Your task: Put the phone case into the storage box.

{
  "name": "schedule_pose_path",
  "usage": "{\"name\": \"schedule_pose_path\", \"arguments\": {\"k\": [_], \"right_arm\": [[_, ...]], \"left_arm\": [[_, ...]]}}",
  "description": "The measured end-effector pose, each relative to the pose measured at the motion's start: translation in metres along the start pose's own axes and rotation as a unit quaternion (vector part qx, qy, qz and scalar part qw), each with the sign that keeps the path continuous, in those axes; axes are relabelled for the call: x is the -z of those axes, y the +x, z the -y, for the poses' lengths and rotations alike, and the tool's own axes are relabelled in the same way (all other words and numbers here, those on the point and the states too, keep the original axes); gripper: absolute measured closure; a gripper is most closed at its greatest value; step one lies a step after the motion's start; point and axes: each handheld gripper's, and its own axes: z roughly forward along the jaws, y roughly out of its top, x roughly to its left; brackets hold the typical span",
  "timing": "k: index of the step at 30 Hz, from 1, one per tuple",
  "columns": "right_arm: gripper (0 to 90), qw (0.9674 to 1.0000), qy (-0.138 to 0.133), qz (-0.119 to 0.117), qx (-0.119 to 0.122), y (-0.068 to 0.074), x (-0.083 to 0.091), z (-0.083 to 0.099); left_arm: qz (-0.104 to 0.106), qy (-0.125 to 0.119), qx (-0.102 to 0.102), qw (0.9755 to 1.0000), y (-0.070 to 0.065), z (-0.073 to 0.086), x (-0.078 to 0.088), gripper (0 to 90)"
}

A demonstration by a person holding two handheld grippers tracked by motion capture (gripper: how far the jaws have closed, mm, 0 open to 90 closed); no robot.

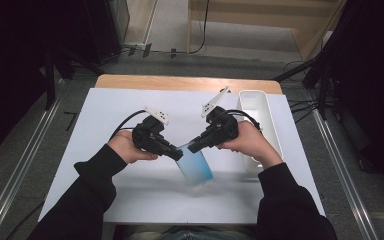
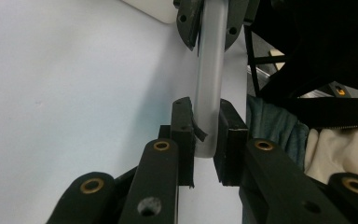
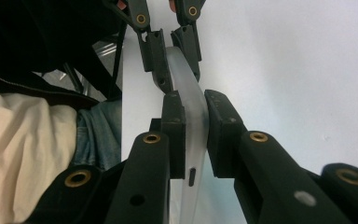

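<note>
Both grippers now clamp the rim of the translucent blue cup (image 1: 195, 169), left gripper (image 1: 176, 154) at its ten o'clock, right gripper (image 1: 192, 146) at twelve, holding it tilted just above the white mat (image 1: 130, 107); the grasp looks complete, placement remains.

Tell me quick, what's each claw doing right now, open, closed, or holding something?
Left claw: closed on the rim of the translucent blue cup.
Right claw: closed on the same cup's rim, opposite the left one.
</note>
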Motion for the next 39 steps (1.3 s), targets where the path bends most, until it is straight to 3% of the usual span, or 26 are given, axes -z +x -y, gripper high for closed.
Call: {"name": "schedule_pose_path", "arguments": {"k": [14,19,27,33,35,39], "right_arm": [[69.8,1.0000,-0.002,0.003,-0.006,0.002,0.000,-0.001],[59.1,0.9998,-0.014,0.009,-0.009,0.002,0.003,0.000],[43.2,0.9983,-0.045,0.036,-0.005,0.007,0.009,0.002],[35.1,0.9939,-0.085,0.070,0.001,0.010,0.013,0.005],[31.9,0.9907,-0.103,0.089,-0.008,0.010,0.014,0.007],[29.4,0.9877,-0.118,0.100,-0.022,0.010,0.015,0.009]], "left_arm": [[0.007,0.000,0.000,1.0000,-0.003,-0.001,0.003,80.3],[0.004,-0.003,0.001,1.0000,-0.004,-0.002,0.004,80.3],[-0.005,-0.014,0.022,0.9996,-0.003,-0.002,0.009,80.2],[-0.020,-0.028,0.055,0.9979,-0.001,-0.002,0.017,80.2],[-0.025,-0.031,0.063,0.9972,-0.001,-0.002,0.019,80.2],[-0.036,-0.042,0.079,0.9954,-0.001,-0.002,0.024,80.1]]}}
